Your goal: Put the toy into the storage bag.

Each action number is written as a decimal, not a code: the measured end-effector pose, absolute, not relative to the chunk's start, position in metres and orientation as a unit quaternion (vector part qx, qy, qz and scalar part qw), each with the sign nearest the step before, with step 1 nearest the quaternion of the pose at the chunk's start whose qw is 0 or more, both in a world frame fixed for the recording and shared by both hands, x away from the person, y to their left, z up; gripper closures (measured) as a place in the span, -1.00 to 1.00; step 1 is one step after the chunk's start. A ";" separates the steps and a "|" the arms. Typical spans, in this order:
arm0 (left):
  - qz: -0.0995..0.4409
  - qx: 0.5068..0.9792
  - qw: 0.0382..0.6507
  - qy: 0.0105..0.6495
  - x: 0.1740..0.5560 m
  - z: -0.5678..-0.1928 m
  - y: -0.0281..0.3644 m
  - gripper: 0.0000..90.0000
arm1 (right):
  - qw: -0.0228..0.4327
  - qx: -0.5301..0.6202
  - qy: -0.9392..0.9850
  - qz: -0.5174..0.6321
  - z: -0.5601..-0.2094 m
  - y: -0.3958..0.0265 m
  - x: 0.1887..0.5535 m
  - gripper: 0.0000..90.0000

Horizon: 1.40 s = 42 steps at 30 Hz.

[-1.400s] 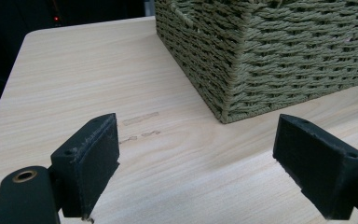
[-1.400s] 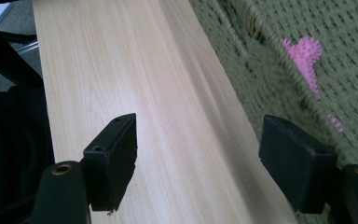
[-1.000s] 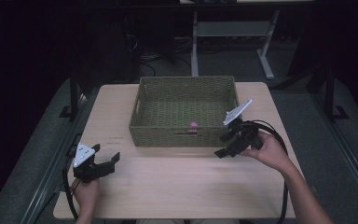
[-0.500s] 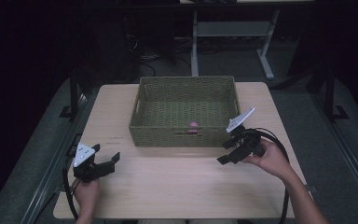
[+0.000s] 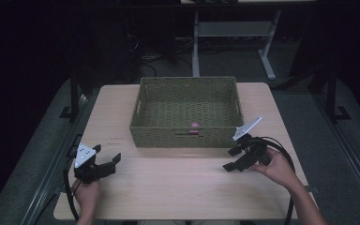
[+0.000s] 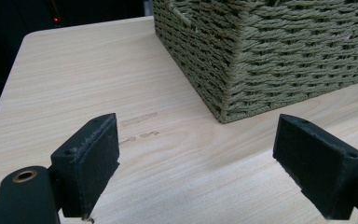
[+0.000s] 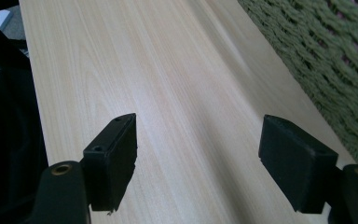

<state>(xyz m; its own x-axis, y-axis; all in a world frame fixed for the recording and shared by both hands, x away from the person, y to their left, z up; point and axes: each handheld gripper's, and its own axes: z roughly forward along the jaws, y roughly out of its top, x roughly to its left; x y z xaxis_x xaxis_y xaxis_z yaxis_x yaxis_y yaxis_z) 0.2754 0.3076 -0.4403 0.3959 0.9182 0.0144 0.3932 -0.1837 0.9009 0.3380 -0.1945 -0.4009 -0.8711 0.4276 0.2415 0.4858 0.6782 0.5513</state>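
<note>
1. We hold our left gripper (image 5: 104, 164) near the front left corner of the light wooden worktop (image 5: 178, 187); its jaws stand well apart with nothing between them, and it sits low over the bare wood.

2. In the left gripper view the two black pads (image 6: 91, 163) frame plain tabletop; ahead of them rises the near corner of the green woven basket (image 6: 270, 51), apart from the jaws.

3. Our right gripper (image 5: 234, 159) hangs near the worktop's right edge, just in front of the basket's (image 5: 187, 136) front right corner (not touching it, as far as we can tell); its jaws point left across the wood and stand wide apart, empty.

4. The right gripper view shows bare wood grain between the open pads (image 7: 114, 158); the basket's woven wall (image 7: 335, 60) runs along the right side of that view.

5. The basket stands at the middle of the worktop's back edge, reaching forward to about mid-table; inside it, against the front wall, lies a small pink thing (image 5: 194, 126) (too small for us to name).

6. The right hand (image 5: 279, 168) grips the tool's body; a black cable (image 5: 286, 154) loops from it toward the front right corner.
</note>
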 end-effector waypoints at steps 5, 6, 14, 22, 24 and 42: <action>0.298 0.708 0.442 0.462 0.276 -0.440 0.307 -0.69 | 0.044 -0.257 -0.914 -0.311 -0.407 -0.201 0.333 -0.39; 0.299 0.709 0.441 0.463 0.275 -0.440 0.307 -0.69 | 0.043 -0.257 -0.914 -0.312 -0.409 -0.202 0.332 -0.39; 0.298 0.709 0.442 0.462 0.276 -0.440 0.307 -0.69 | 0.042 -0.269 -0.908 -0.318 -0.415 -0.211 0.321 -0.39; 0.298 0.710 0.439 0.462 0.276 -0.440 0.307 -0.69 | 0.040 -0.276 -0.906 -0.319 -0.421 -0.216 0.314 -0.39; 0.299 0.710 0.440 0.461 0.275 -0.440 0.307 -0.69 | 0.038 -0.277 -0.906 -0.318 -0.423 -0.217 0.311 -0.39; 0.299 0.711 0.440 0.460 0.276 -0.441 0.306 -0.69 | 0.023 -0.302 -0.896 -0.324 -0.440 -0.231 0.286 -0.41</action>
<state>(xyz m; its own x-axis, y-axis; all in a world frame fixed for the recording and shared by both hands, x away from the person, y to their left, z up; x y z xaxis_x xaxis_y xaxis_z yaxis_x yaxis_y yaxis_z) 0.2756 0.3064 -0.4407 0.3982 0.9171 0.0206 0.3916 -0.1903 0.9003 0.2863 -0.2309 -0.4399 -0.8163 0.5266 0.2372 0.5565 0.6074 0.5668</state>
